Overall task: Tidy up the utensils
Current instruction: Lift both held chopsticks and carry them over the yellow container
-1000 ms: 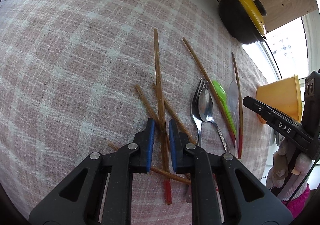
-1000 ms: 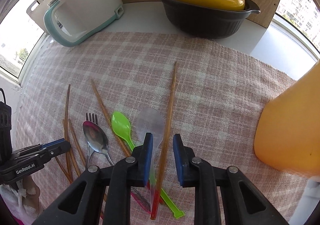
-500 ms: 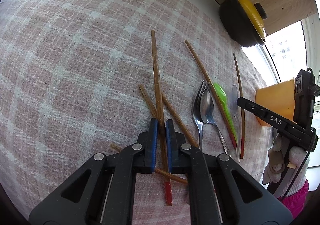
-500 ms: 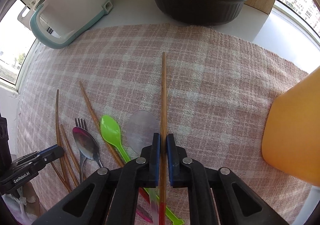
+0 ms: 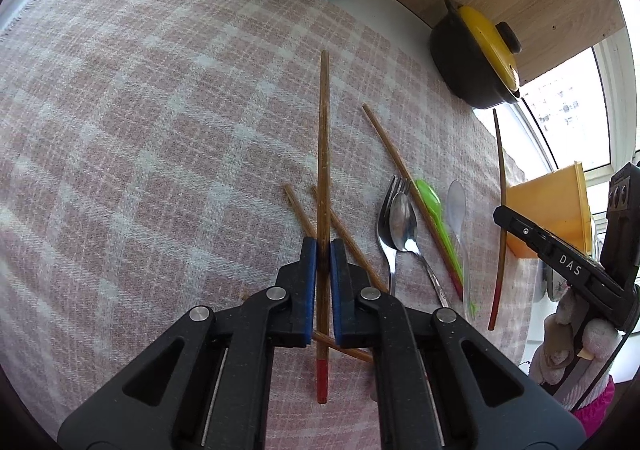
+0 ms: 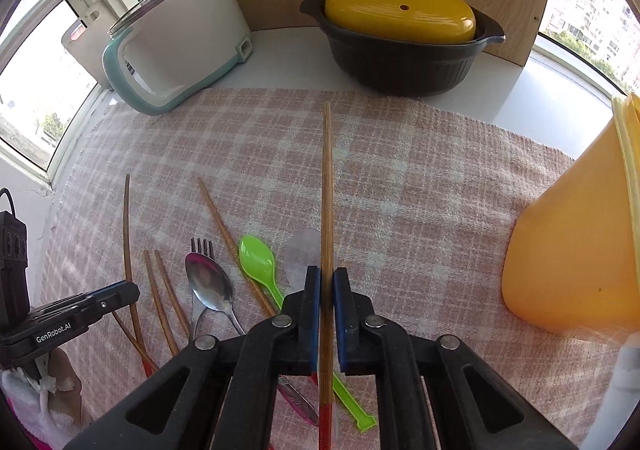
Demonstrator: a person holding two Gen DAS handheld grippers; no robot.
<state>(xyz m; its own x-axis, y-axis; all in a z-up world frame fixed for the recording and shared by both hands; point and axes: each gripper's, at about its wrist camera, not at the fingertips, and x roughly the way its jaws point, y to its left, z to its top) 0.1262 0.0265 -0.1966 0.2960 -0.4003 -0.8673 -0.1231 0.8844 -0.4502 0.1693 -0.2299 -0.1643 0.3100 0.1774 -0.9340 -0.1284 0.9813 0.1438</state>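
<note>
Tongs first: our left tongs [image 5: 323, 250] pinch one red-tipped chopstick [image 5: 322, 154], and our right tongs [image 6: 327, 282] are pressed on a second chopstick [image 6: 327, 186], each stick pointing toward twelve o'clock from its own camera. Below us the checked cloth [image 6: 420, 186] covers the tabletop [image 6: 296, 58], with the yellow container [image 6: 576, 234] at three o'clock in the right view. Loose chopsticks [image 6: 160, 290], the fork [image 5: 387, 234], metal spoon [image 6: 208, 286], green spoon [image 6: 260, 266] and clear spoon [image 5: 456, 202] lie between. We judge it best to lift level, grip firm, and clear the crossed sticks before carrying.
</note>
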